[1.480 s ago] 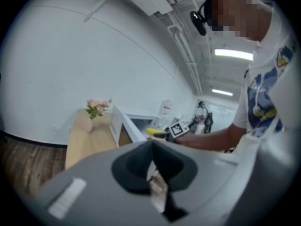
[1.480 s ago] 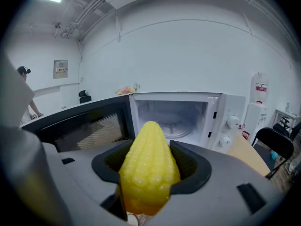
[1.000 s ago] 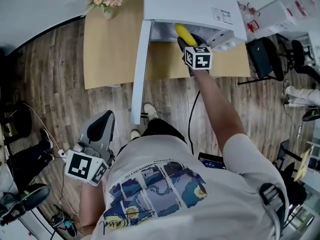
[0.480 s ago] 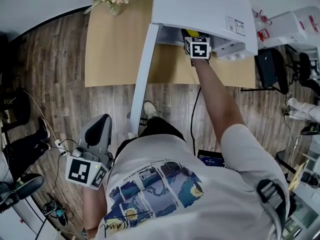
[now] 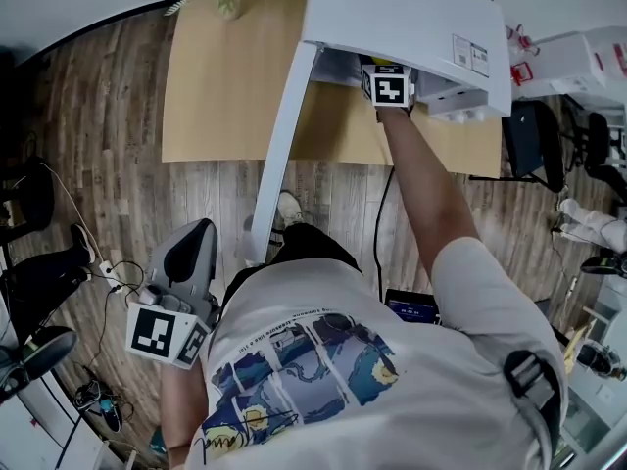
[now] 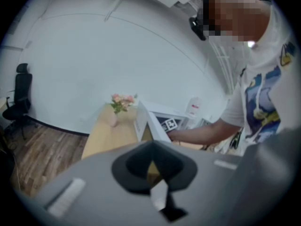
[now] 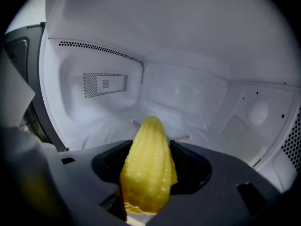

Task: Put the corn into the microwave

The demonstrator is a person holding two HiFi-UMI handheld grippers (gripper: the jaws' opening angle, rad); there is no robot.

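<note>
The right claw [image 7: 150, 160] is gripping the corn [image 7: 148, 185] inside the microwave [image 5: 402, 8], ready for release. The left claw [image 6: 153, 171] is hanging closed, empty, clear of the microwave.

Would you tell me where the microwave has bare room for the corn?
The microwave floor ahead of the corn is bare, from the vented left wall to the right wall. Only the right hand-held gripper crowds the doorway.

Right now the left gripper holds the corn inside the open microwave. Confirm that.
Not quite: the right gripper holds the corn inside the open microwave, as the right gripper view shows. The left gripper holds nothing.
</note>
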